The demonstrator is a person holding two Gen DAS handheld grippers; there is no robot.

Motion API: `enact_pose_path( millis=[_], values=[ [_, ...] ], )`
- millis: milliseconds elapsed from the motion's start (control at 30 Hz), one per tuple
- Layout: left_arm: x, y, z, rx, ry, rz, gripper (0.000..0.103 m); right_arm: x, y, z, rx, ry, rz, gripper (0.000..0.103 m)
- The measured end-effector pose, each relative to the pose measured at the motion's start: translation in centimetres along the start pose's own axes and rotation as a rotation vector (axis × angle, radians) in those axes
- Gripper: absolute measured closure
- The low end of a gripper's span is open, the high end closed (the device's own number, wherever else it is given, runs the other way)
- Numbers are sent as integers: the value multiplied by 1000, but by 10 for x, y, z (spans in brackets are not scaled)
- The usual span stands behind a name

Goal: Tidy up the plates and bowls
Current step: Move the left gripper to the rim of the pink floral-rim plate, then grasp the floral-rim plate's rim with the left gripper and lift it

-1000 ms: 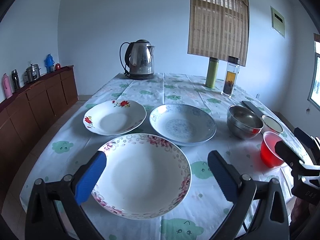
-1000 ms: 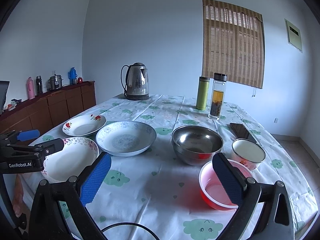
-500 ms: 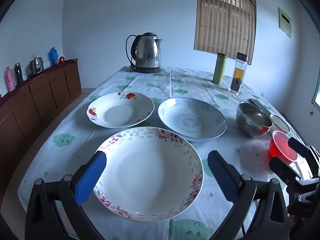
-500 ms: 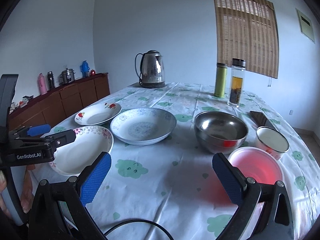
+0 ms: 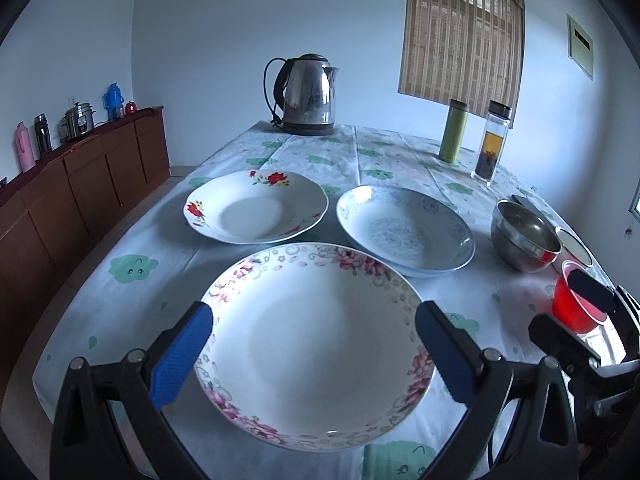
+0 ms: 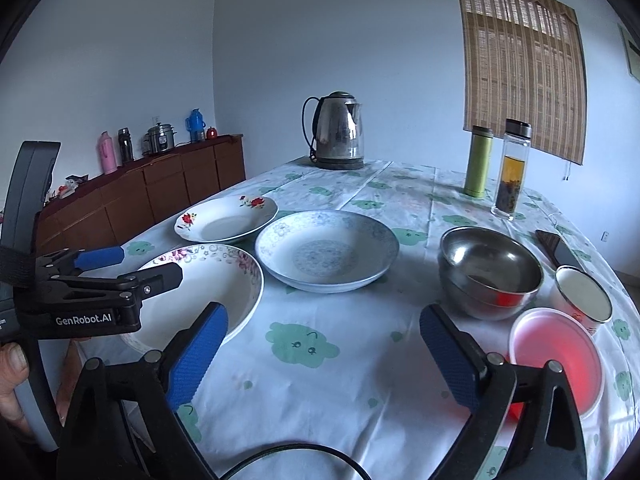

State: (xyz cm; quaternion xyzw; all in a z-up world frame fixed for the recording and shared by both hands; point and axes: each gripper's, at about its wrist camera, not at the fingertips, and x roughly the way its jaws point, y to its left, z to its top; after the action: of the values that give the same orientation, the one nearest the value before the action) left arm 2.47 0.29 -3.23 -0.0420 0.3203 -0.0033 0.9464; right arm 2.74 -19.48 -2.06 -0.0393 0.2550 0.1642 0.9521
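Observation:
A pink-flowered plate [image 5: 316,344] lies at the table's near edge, with my open left gripper [image 5: 314,354] spread around its near rim, above it; this gripper also shows in the right wrist view [image 6: 132,268]. Behind stand a red-flowered plate [image 5: 256,212] and a blue-patterned plate [image 5: 404,232]. To the right are a steel bowl [image 6: 490,272], a small white cup [image 6: 582,294] and a red plastic bowl [image 6: 556,356]. My right gripper [image 6: 324,356] is open and empty over bare tablecloth left of the red bowl.
A kettle [image 5: 306,96], a green flask [image 5: 453,130] and a glass tea bottle [image 5: 492,140] stand at the far end of the table. A dark phone [image 6: 558,248] lies by the cup. A wooden sideboard [image 5: 80,184] runs along the left wall.
Both grippers have moved forward and lower over the table. The pink-flowered plate now fills the space between the left fingers. Both stay open.

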Motion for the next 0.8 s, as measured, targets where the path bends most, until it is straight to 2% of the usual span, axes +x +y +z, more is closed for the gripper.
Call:
enact_pose_path(
  millis=[367, 633, 800],
  values=[
    [19, 25, -4, -46, 42, 37, 2, 36, 20, 6, -30, 69, 89, 26],
    [32, 43, -7, -92, 84, 67, 20, 59, 25, 14, -37, 109, 142, 34],
    [37, 51, -9, -116, 102, 74, 25, 71, 33, 20, -56, 130, 163, 40]
  ],
)
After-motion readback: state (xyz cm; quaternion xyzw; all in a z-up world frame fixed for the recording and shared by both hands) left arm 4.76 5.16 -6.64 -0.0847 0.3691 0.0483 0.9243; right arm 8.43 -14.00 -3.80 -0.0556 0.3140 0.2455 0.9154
